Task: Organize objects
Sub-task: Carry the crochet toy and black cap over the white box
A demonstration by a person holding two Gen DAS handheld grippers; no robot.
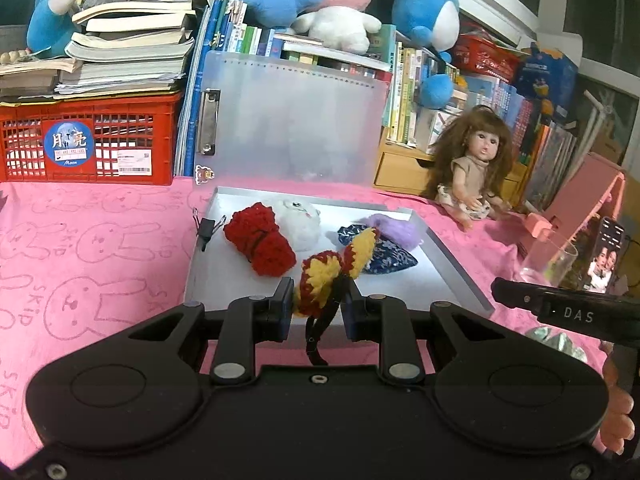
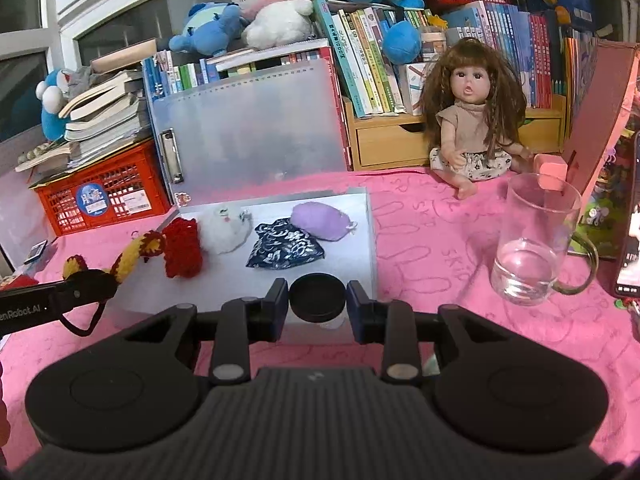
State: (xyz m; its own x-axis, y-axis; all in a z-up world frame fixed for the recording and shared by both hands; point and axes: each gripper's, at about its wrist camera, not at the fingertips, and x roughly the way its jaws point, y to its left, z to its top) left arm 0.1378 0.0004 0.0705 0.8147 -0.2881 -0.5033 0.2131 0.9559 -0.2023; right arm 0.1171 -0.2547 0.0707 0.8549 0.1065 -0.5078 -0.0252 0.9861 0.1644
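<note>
Both grippers loaded: left gripper (image 1: 316,306) pinching a red-and-yellow crochet piece (image 1: 334,270), right gripper (image 2: 318,307) clamped on a round black lid (image 2: 317,298).

Both hover at the near edge of the grey tray (image 2: 370,248), which holds a red crochet pouch (image 2: 182,252), white plush (image 2: 224,232), blue patterned pouch (image 2: 282,250) and purple pouch (image 2: 320,222).

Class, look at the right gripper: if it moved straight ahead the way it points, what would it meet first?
Probably the blue patterned pouch lying in the tray, straight ahead of the right gripper, which holds a black-lidded jar. Depth is unclear.
</note>
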